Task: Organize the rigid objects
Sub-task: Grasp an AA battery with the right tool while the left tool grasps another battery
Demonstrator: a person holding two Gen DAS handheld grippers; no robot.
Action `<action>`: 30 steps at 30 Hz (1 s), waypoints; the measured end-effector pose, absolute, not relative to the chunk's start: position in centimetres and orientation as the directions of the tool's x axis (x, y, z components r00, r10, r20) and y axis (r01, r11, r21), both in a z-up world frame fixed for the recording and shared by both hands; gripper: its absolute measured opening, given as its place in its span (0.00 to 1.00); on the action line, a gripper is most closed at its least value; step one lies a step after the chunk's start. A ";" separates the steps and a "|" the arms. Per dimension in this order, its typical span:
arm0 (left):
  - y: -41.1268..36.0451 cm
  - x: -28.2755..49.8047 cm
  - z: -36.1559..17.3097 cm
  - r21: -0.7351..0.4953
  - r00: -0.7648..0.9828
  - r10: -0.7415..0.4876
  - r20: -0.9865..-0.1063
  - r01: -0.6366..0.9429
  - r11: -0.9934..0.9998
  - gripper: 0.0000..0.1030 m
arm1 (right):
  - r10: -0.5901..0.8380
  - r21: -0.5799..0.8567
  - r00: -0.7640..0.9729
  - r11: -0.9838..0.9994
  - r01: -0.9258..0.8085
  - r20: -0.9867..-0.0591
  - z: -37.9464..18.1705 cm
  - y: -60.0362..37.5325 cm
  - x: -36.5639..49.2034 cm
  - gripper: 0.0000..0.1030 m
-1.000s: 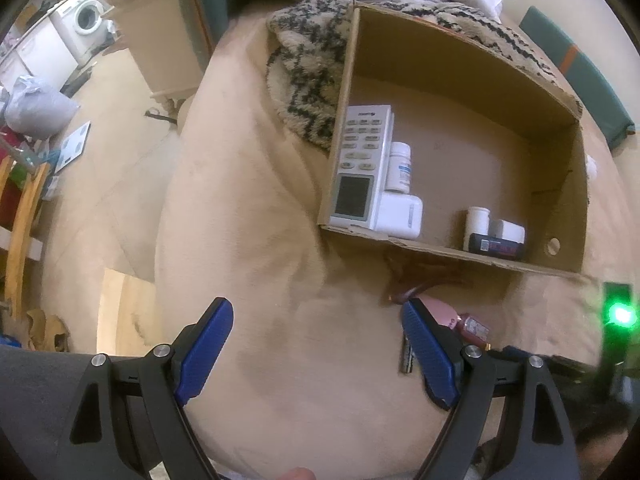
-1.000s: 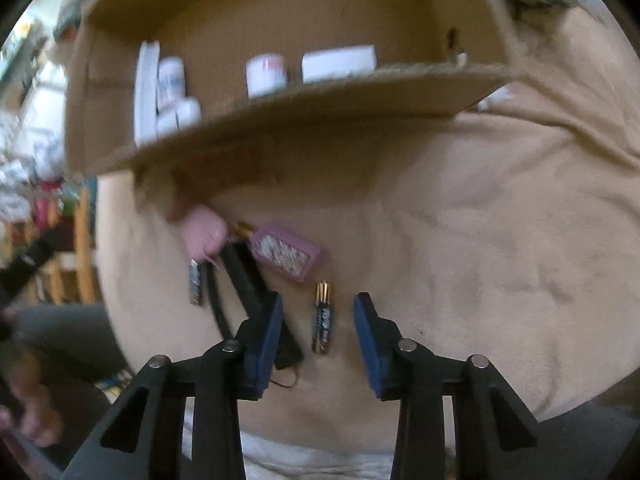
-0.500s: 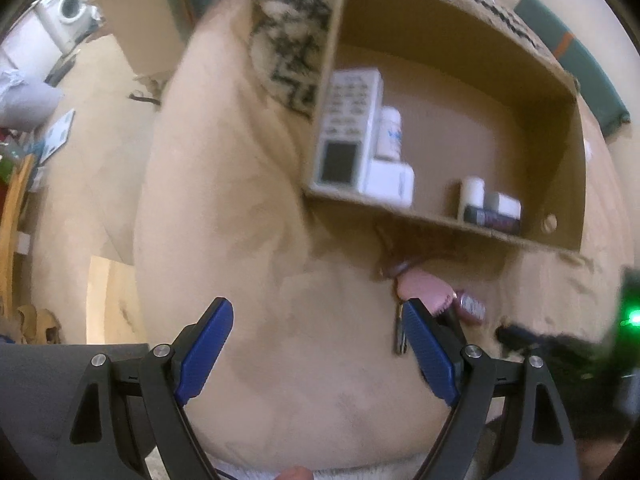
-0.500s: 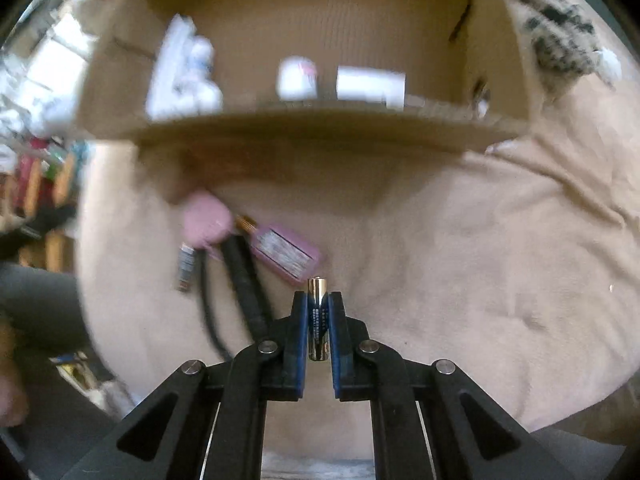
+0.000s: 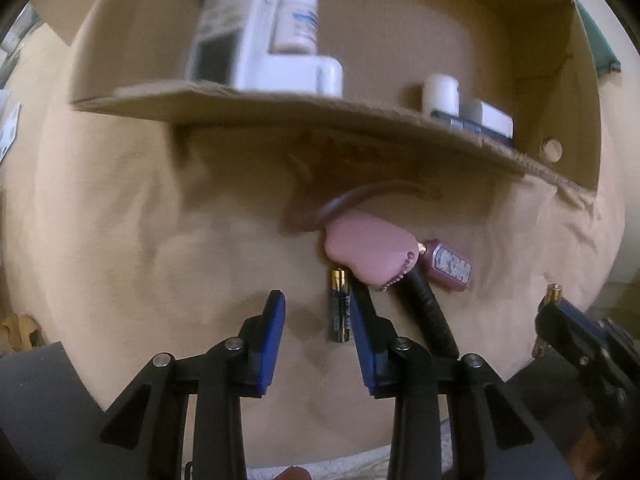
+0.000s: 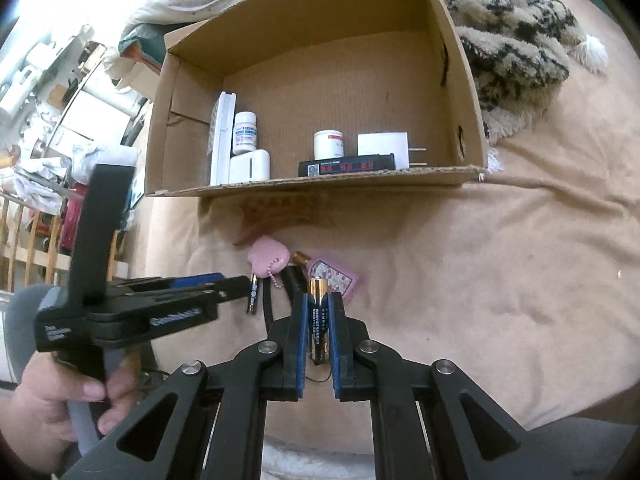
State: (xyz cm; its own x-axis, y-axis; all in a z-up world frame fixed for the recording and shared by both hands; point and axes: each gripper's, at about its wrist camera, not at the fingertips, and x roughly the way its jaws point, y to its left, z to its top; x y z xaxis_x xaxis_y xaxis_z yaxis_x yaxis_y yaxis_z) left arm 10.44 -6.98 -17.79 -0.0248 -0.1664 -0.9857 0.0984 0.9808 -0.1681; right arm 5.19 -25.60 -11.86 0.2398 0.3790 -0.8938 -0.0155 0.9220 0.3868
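In the left wrist view, the left gripper (image 5: 316, 316) points down at the beige blanket (image 5: 140, 240). Its jaws are closing, and a battery (image 5: 340, 306) lies between them, close against the right finger, while the left finger is apart from it. The pads do not press on it from both sides. Just above the battery lies a pink pouch (image 5: 368, 246) with a small bead chain, and beside it a purple charm (image 5: 448, 266) and a black strap (image 5: 430, 312). At the far right edge, the right gripper (image 5: 550, 320) holds a second battery (image 5: 554, 292). The cardboard box (image 5: 280, 108) stands behind, with a remote control (image 5: 228, 36), a white bottle (image 5: 298, 20) and other small things inside; this part is blurred.

In the right wrist view, the right gripper (image 6: 319, 320) is clamped on the second battery (image 6: 319, 320), which stands upright between the blue pads, gold end on top, above the blanket (image 6: 480, 280). The left gripper (image 6: 250, 280) comes from the left, held by a hand (image 6: 60, 408), and its tips are at the first battery (image 6: 253, 296) beside the pink pouch (image 6: 268, 260). The box (image 6: 320, 184) contains the remote (image 6: 222, 140), the bottle (image 6: 245, 130), a white jar (image 6: 328, 144), a charger (image 6: 382, 148) and a black device (image 6: 346, 167).
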 end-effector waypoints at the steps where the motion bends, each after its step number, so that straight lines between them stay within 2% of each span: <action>1: -7.2 10.3 -18.1 -0.160 -0.033 -0.158 -0.987 0.106 0.981 0.30 | 0.379 0.386 0.240 0.922 -0.019 -0.894 -11.9 -25.5 5.2 0.11; 5: -7.7 10.5 -19.0 -0.131 -0.042 -0.127 -0.991 0.127 0.983 0.26 | 0.378 0.386 0.244 0.922 -0.014 -0.893 -11.9 -25.5 5.3 0.11; 7: -7.9 10.7 -19.1 -0.124 -0.035 -0.120 -0.992 0.137 0.983 0.17 | 0.376 0.386 0.245 0.923 -0.012 -0.893 -11.9 -25.5 5.3 0.11; 12: -8.4 11.0 -19.6 -0.104 -0.027 -0.101 -0.995 0.148 0.983 0.09 | 0.356 0.363 0.233 0.932 -0.012 -0.905 -12.5 -25.3 5.6 0.11; 23: -5.1 10.1 -18.7 -0.071 0.005 -0.072 -0.997 0.064 0.995 0.09 | 0.334 0.340 0.239 0.940 -0.015 -0.912 -13.0 -25.4 5.8 0.11; 30: -3.6 9.1 -16.5 -0.021 0.083 -0.025 -0.996 0.054 0.998 0.09 | 0.337 0.342 0.264 0.939 -0.030 -0.904 -12.1 -25.4 5.6 0.11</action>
State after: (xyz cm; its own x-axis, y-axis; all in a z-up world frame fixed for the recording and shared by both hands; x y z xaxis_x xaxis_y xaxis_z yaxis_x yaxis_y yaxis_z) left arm 9.07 -3.63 -16.52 0.0834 -0.0254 -0.9962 0.0536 0.9983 -0.0210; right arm 5.56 -25.38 -12.06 0.2637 0.3375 -0.9036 -0.0301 0.9392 0.3420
